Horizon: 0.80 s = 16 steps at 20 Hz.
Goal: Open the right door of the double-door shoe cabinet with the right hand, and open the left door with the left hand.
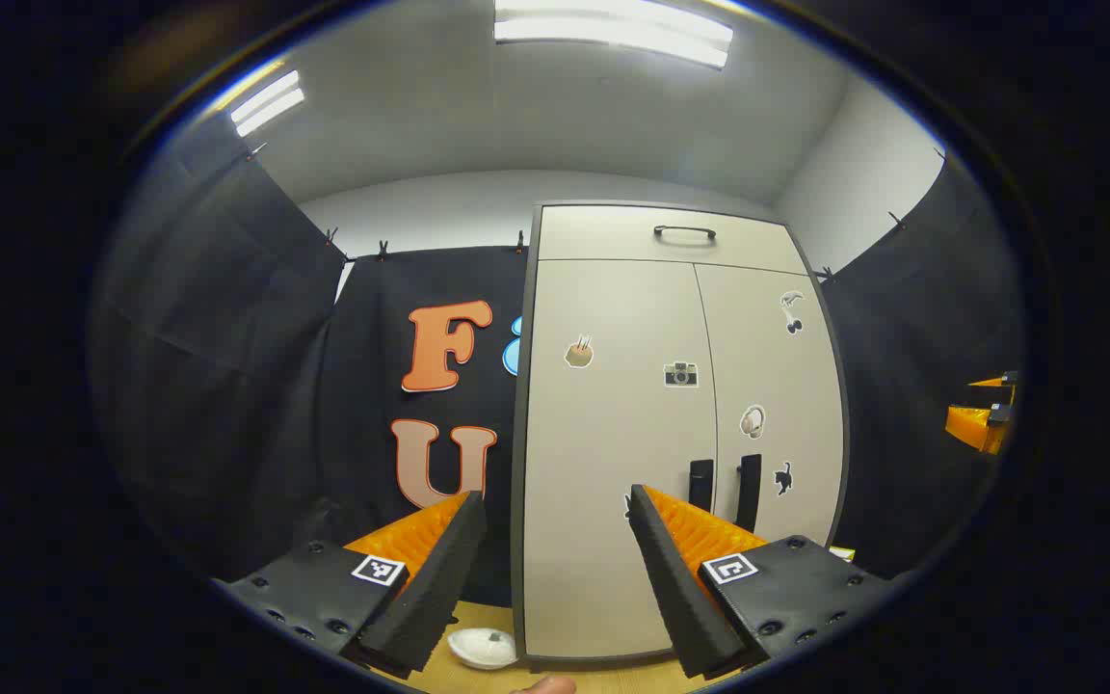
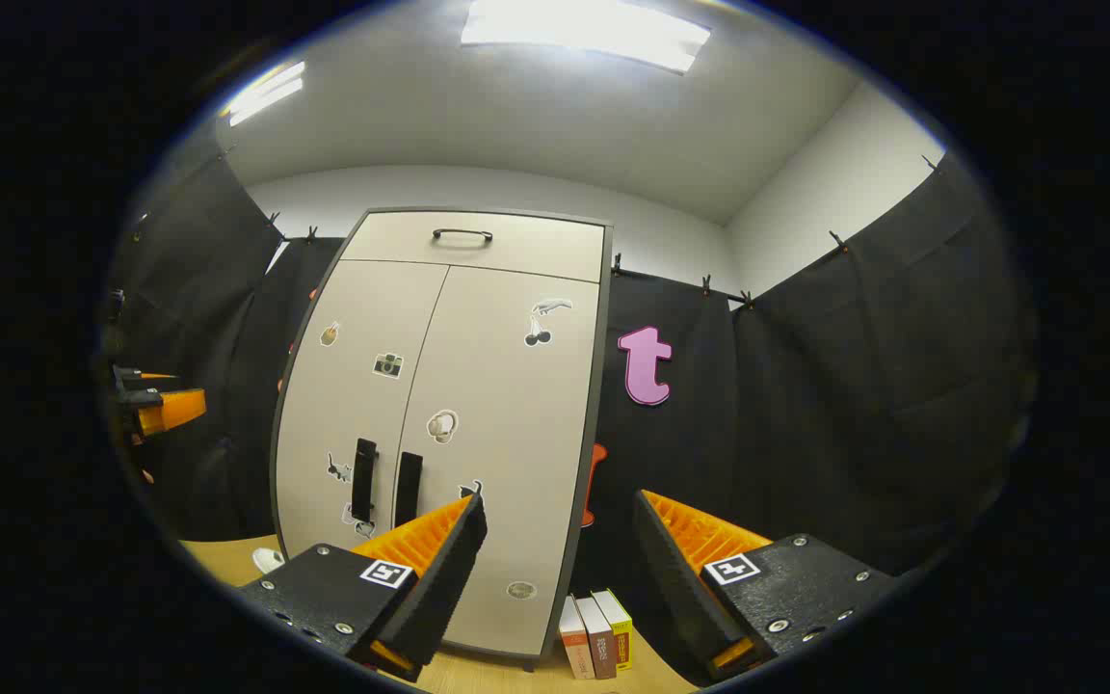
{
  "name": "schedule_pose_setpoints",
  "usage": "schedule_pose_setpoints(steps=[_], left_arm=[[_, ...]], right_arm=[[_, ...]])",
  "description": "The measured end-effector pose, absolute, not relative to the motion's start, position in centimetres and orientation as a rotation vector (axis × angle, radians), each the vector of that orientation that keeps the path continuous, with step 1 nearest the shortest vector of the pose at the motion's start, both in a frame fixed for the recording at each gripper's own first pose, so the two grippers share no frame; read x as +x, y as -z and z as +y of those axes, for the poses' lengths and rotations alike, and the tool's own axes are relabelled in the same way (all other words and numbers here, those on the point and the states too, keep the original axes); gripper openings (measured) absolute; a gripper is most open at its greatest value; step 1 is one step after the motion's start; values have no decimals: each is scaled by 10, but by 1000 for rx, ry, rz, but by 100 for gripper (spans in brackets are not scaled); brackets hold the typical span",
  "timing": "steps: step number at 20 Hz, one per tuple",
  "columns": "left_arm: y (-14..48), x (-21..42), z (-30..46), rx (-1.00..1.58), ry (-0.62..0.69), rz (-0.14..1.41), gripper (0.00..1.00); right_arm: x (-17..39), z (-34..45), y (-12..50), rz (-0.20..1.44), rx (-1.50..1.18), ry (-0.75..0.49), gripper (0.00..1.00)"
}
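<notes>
Left tool [image 1: 555, 511]: fingers spread, empty, short of the shoe cabinet [image 1: 613, 434].
Right tool [image 2: 560, 511]: fingers spread, empty.
Doors: both closed.
Floor, left gripper view: white dish [image 1: 483, 648].
Floor, right gripper view: books [image 2: 596, 633].

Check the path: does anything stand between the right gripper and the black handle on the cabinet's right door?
Nothing visible does. The right gripper is open, well short of the beige double-door shoe cabinet, and open air separates it from the right door's black bar handle. The upright books stand beside the cabinet, off that path.
</notes>
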<state>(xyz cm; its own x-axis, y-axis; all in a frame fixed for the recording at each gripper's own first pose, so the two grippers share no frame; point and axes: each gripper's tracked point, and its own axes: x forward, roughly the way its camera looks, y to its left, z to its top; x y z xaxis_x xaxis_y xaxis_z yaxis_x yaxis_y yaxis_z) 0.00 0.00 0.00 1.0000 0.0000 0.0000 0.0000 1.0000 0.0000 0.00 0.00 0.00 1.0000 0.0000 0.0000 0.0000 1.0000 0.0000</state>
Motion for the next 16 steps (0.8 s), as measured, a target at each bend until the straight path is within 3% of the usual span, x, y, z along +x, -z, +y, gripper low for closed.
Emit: schedule_pose_setpoints(steps=[16], left_arm=[[19, 3, 19, -60, -3, 40, 97]], right_arm=[[7, 27, 10, 33, 10, -42, 94]])
